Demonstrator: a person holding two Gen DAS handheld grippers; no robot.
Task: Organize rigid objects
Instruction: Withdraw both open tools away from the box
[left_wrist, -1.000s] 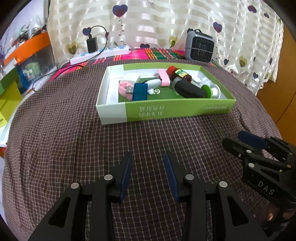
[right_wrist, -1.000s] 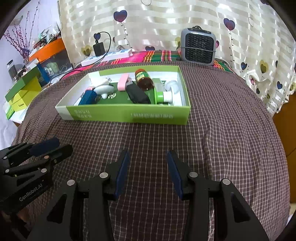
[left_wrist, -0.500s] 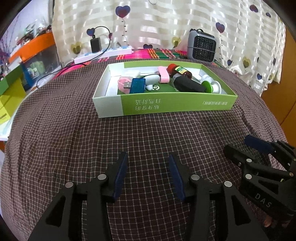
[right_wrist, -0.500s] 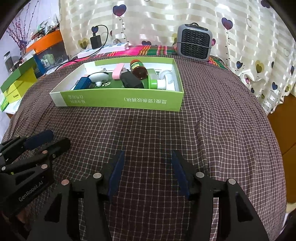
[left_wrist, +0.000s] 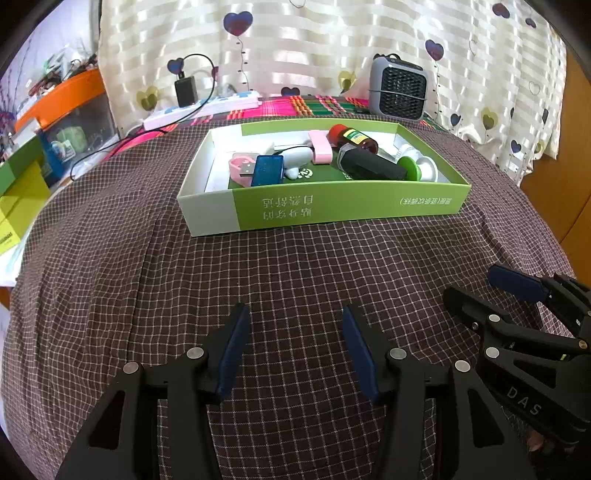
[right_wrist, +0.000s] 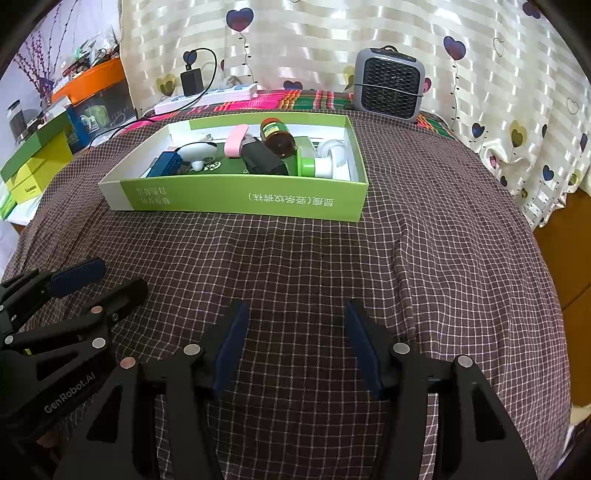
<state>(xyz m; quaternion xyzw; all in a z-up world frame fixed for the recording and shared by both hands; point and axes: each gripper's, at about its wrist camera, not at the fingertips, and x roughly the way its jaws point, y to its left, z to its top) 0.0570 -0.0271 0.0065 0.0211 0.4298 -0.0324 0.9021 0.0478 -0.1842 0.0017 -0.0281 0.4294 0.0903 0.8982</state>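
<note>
A green and white box (left_wrist: 332, 208) (right_wrist: 236, 201) sits on the checked cloth. In it lie a blue USB device (left_wrist: 267, 174) (right_wrist: 164, 166), a pink clip (left_wrist: 320, 147) (right_wrist: 235, 142), a brown bottle with a red cap (left_wrist: 354, 139) (right_wrist: 277, 137), a black cylinder (left_wrist: 373, 166) (right_wrist: 264, 162), a white object (left_wrist: 297, 157) (right_wrist: 195, 152) and a green and white piece (left_wrist: 415, 169) (right_wrist: 319, 166). My left gripper (left_wrist: 295, 347) (right_wrist: 96, 280) is open and empty, near the front edge. My right gripper (right_wrist: 293, 339) (left_wrist: 484, 288) is open and empty beside it.
A grey fan heater (left_wrist: 399, 90) (right_wrist: 388, 88) stands behind the box. A white power strip (left_wrist: 203, 109) with a black charger (right_wrist: 192, 81) lies at the back left. Green and yellow boxes (right_wrist: 37, 162) and an orange-lidded bin (left_wrist: 66, 110) stand at the left. A curtain hangs behind.
Both grippers have drawn back from the box and risen slightly, and their jaws have opened wider. The box and its contents have not moved.
</note>
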